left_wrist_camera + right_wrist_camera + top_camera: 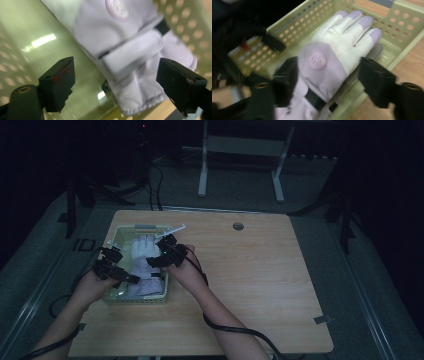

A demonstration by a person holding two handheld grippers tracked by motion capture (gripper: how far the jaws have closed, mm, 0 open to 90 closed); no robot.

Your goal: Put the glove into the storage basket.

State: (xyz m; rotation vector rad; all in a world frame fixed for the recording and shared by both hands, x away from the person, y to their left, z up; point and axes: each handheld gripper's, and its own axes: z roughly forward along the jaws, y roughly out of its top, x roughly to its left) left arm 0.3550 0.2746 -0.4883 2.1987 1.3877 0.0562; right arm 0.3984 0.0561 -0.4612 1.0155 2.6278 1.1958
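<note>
Both tools (116, 265) (167, 251) gape, seemingly clear of the glove (332, 60) in the basket (404, 27).

Dim room, wooden table (260, 270), grey floor (240, 190), white desk legs (202, 170) behind.

glove: pale lilac and cream padded cloth glove (329, 62), soft and matt, with a round embossed badge and a stitched hem
basket: pale green perforated plastic basket (122, 231), smooth with a glossy floor that reflects light
table: light wooden table top (250, 270), grained, matt
jaws: black, matt, hard plastic
</note>
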